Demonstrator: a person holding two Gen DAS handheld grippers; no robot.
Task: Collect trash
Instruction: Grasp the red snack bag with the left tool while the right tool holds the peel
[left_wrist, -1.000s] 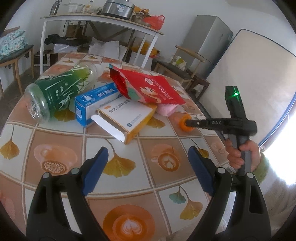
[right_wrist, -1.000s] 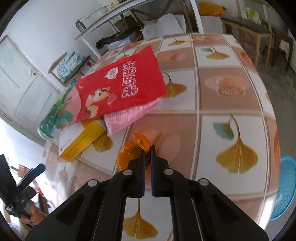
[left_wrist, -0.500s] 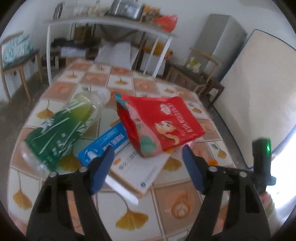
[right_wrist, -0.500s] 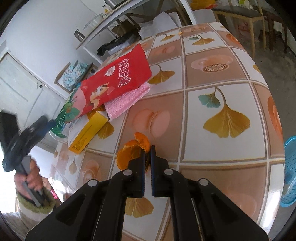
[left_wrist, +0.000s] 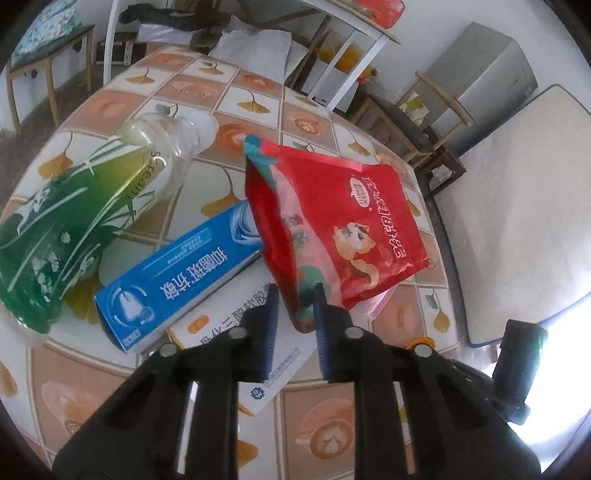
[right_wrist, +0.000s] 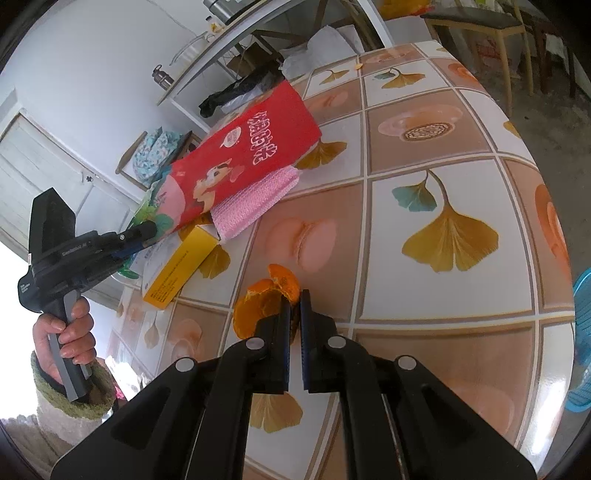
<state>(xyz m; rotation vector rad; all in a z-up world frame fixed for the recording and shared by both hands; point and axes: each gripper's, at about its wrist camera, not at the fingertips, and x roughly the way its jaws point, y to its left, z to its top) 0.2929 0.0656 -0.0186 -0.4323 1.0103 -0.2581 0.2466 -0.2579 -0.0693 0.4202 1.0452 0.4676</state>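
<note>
Left gripper (left_wrist: 295, 308): blue pads closed down on the near bottom corner of the red snack bag (left_wrist: 332, 221), the pouch pinched between them and tilting up off the pile.
Right gripper (right_wrist: 294, 325): fingers nearly together, only a thin slit between them, clamped on the orange peel (right_wrist: 266, 299), which sticks out to the left of the tips.
Red snack bag: the landmark of this heap, lying across the other litter on the tiled table (right_wrist: 443, 155); its torn top points away from the left gripper.
Under the bag: a pink cloth (right_wrist: 251, 203) peeks from its far edge, and the white-and-orange medicine box (right_wrist: 177, 269) lies beneath its near corner.
Beside the bag: a blue toothpaste box (left_wrist: 177, 280) runs up against its left edge and seems tucked under it; left of that lies the green bottle (left_wrist: 74, 221) on its side.
Grip advice: my read is that the corner hold is shallow, so lift slowly and straight up, letting the pouch peel off the boxes rather than dragging them along.
Peel advice: keep the squeeze steady; the curled skin looks soft and could slip out sideways.
Bin: a blue basket (right_wrist: 580, 339) shows past the table's edge, well right of the bag, likely the drop point.
</note>
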